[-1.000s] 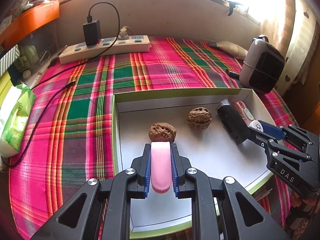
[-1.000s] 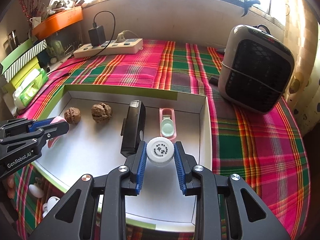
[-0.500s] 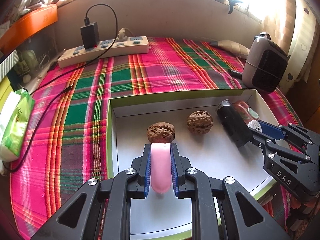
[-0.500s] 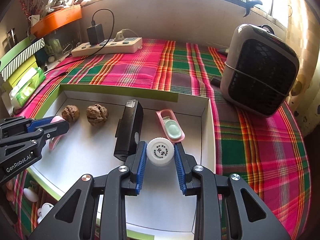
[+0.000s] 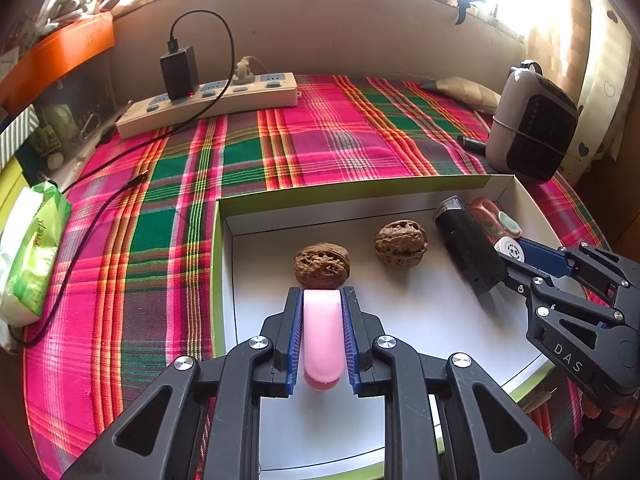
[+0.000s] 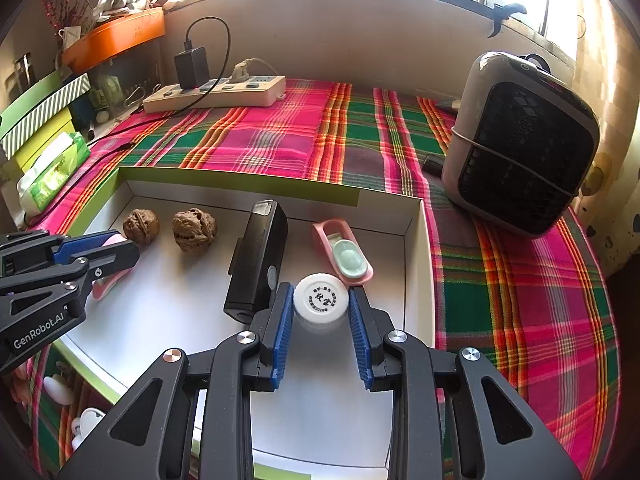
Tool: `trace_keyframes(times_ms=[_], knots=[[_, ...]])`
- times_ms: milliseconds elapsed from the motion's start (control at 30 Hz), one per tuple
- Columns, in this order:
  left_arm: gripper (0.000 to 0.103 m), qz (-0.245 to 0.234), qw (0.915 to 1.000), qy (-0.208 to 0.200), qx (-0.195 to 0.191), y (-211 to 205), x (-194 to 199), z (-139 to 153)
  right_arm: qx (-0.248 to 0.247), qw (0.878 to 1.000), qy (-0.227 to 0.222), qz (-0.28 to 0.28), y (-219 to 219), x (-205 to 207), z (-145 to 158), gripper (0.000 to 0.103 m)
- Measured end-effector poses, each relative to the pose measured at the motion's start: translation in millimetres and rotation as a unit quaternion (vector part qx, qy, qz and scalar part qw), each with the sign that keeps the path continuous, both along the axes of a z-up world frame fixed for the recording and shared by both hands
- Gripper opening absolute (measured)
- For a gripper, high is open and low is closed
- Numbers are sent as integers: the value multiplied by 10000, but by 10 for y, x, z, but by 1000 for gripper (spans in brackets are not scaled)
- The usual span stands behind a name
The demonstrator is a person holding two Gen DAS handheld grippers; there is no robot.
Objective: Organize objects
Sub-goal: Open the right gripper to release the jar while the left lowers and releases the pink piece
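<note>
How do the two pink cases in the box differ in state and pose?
The pink case in the left gripper is closed and gripped; the open pink case lies free, showing a green insert. The gripped one is beside the walnuts, the open one beside the black device.

In the box [image 6: 416,240], bare white floor lies open at 6 o'clock of the black device [image 6: 258,256]. A walnut [image 5: 322,265] blocks the left gripper [image 5: 322,304] at 12 o'clock. The pink case [image 6: 344,252] crowds the right gripper [image 6: 320,304] at 1 o'clock.
</note>
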State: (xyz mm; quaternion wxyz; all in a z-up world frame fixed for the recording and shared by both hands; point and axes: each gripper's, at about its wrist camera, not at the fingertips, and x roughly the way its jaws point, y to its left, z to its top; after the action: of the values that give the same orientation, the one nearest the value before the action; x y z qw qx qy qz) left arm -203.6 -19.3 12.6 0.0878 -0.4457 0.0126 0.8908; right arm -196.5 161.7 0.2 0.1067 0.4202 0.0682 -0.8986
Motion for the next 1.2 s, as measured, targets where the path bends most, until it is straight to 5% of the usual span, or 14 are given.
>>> trace_keyframes(times_ms=[267, 400, 1200], knots=[[22, 18, 10000, 18, -47, 19, 15, -2, -27, 10000, 0, -31, -5, 1, 4, 29], [26, 50, 9999, 50, -87, 27, 31, 1, -76, 10000, 18, -34, -2, 10, 14, 40], [29, 142, 9996, 188, 125, -43, 310, 135, -310, 9993, 200, -113, 2, 274, 148, 40]])
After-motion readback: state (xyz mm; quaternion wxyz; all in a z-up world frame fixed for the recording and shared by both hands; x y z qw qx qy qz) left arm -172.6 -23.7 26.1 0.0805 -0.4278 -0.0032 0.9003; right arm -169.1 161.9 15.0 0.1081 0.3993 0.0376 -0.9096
